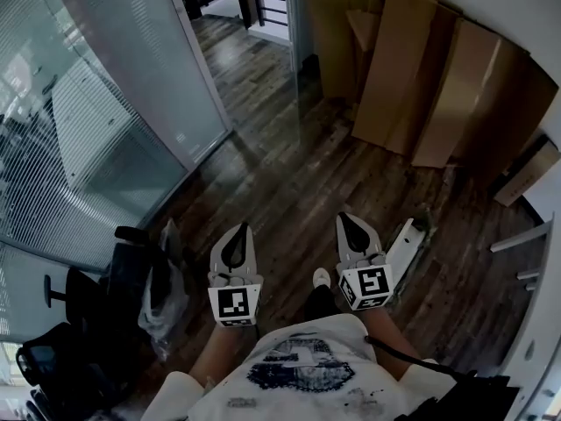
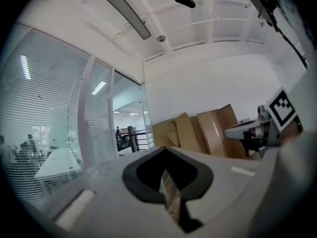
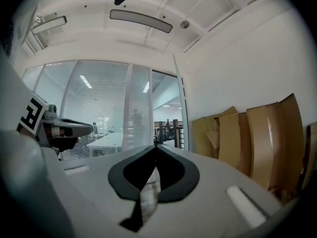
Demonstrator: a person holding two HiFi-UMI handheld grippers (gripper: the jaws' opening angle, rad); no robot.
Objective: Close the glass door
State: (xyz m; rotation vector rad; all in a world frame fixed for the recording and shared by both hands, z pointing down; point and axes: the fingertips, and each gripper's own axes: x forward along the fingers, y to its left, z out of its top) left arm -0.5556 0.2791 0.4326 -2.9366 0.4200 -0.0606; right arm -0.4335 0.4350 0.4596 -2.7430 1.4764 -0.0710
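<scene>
Dark wood floor (image 1: 289, 165): head view, planks running from the person's feet up to an opening at the top edge.
Glass door (image 1: 131, 68): along the floor's left edge, white-framed, with slatted blinds in the panes.
Cardboard sheets (image 1: 412, 86): leaning on the white wall at the floor's far right corner.
Office chair (image 1: 79, 323): black, at the floor's near left corner, with a grey bag (image 1: 166, 296) just beside it.
Left gripper (image 1: 235, 233): level above the floor, clenched, empty.
Right gripper (image 1: 351, 224): level, beside the left one and apart from it, clenched, empty.
Left gripper view: jaws tip to tip with nothing between; glass door (image 2: 96, 128) ahead on the left, cardboard right of centre, right gripper at the right edge.
Right gripper view: jaws together with nothing held; glass door (image 3: 141, 108) ahead, left of centre, an opening beside it, cardboard on the right, left gripper at the left edge.
</scene>
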